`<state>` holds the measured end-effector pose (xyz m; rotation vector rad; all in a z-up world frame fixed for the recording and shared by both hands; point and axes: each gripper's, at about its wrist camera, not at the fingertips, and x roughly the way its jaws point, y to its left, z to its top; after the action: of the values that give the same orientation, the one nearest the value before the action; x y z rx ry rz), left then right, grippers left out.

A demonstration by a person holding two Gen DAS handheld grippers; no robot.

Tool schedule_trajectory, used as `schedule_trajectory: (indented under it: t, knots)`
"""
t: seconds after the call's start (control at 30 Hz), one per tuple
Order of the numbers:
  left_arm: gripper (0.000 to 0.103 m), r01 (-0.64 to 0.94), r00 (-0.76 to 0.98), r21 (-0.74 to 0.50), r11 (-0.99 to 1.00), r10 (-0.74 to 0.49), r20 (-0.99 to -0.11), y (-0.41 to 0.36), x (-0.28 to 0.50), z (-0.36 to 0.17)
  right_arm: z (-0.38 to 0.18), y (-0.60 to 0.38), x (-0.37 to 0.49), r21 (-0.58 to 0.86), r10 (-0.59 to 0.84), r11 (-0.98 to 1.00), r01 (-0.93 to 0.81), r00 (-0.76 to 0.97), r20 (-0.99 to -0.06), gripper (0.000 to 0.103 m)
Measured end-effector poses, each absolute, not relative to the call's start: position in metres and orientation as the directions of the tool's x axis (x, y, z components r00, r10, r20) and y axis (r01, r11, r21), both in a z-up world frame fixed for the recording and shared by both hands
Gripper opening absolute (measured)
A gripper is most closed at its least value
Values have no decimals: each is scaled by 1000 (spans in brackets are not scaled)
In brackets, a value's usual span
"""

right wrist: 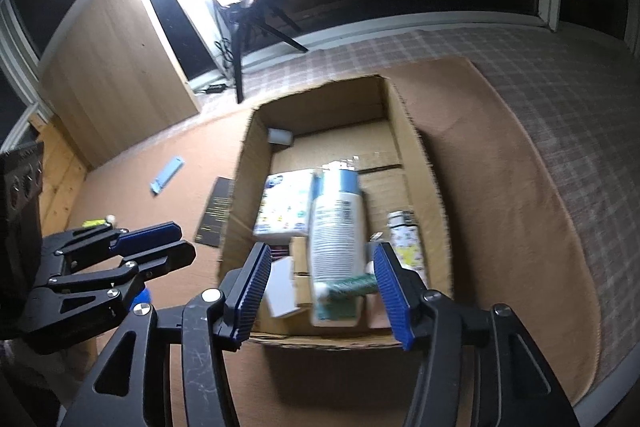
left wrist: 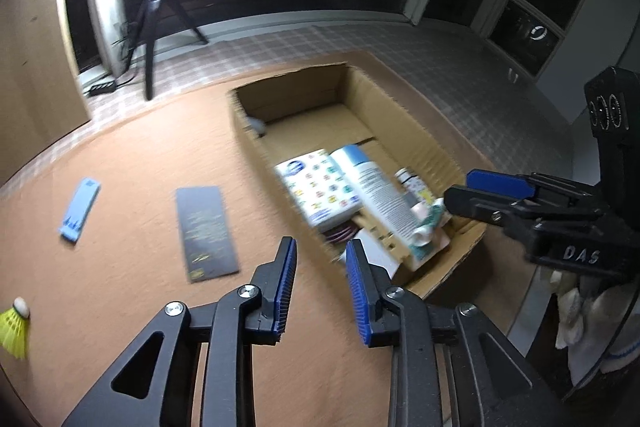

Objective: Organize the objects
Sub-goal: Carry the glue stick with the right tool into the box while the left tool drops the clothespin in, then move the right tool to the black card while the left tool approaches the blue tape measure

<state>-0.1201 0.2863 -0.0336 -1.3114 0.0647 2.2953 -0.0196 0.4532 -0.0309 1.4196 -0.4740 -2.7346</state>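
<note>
both tools [left wrist: 321,281] [right wrist: 322,291] released, empty – shuttlecock [left wrist: 14,327] plain only in left view

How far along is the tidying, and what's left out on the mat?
Done: the cardboard box already holds the white bottle and patterned pack. In hand: nothing; both hand-held grippers, left and right, are open. Left: blue strip, dark card, yellow shuttlecock.
</note>
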Motion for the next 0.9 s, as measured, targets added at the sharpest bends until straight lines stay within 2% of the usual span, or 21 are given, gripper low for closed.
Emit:
schedule_trajectory:
  t: [0.57, 0.9]
  knots:
    - [33, -185, -433, -210, -960, 272, -859, 125, -75, -58, -28, 386, -22, 333, -257, -943, -22, -590, -765, 53]
    - [33, -134, -416, -234, -963, 269, -868, 92, -58, -75, -40, 325, -38, 339, -313, -940, 49, -525, -791, 54]
